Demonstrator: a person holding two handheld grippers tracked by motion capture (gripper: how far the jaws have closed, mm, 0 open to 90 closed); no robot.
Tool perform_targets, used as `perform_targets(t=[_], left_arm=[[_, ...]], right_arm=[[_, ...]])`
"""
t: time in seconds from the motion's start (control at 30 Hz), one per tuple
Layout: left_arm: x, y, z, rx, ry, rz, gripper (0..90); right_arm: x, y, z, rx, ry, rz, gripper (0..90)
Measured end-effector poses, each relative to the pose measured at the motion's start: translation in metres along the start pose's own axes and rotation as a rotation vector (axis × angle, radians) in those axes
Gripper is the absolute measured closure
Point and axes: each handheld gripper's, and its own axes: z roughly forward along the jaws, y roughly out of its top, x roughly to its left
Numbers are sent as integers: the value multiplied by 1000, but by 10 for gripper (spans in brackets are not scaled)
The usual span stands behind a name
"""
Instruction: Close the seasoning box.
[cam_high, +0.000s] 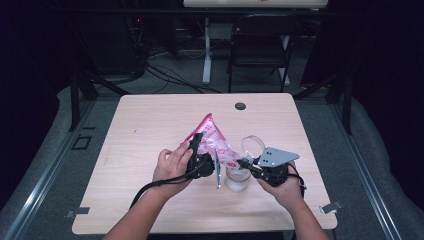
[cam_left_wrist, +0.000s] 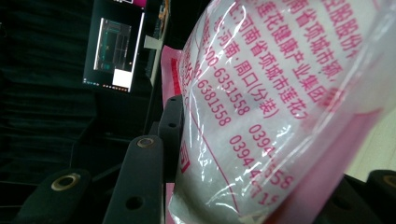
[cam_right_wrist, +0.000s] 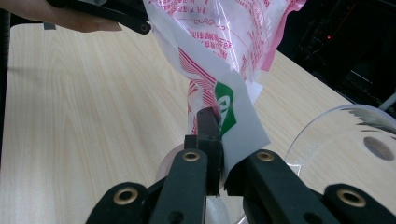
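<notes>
A pink-and-white printed plastic bag (cam_high: 210, 134) hangs tilted above the wooden table (cam_high: 150, 130). My left gripper (cam_high: 197, 141) is shut on the bag's body; in the left gripper view the bag (cam_left_wrist: 280, 93) bulges between the black fingers (cam_left_wrist: 140, 182). My right gripper (cam_high: 244, 162) is shut on the bag's lower corner (cam_right_wrist: 233, 121), pinched at its fingertips (cam_right_wrist: 209, 122). Directly under that corner stands a clear jar (cam_high: 236, 181), its rim partly hidden behind the jaws in the right gripper view. White powder shows through the bag.
A clear round lid or cup (cam_high: 253, 145) lies just behind the jar, also seen as a clear rim (cam_right_wrist: 341, 140) to the right. A black grommet (cam_high: 240, 106) sits near the table's far edge. A folding chair (cam_high: 260, 45) stands beyond the table.
</notes>
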Motion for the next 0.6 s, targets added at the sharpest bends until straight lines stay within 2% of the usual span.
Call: perform_targets(t=[0.6], left_arm=[[1,1,-1,3,5,14,655]], right_arm=[[0,-1,0,3,4,3,885]])
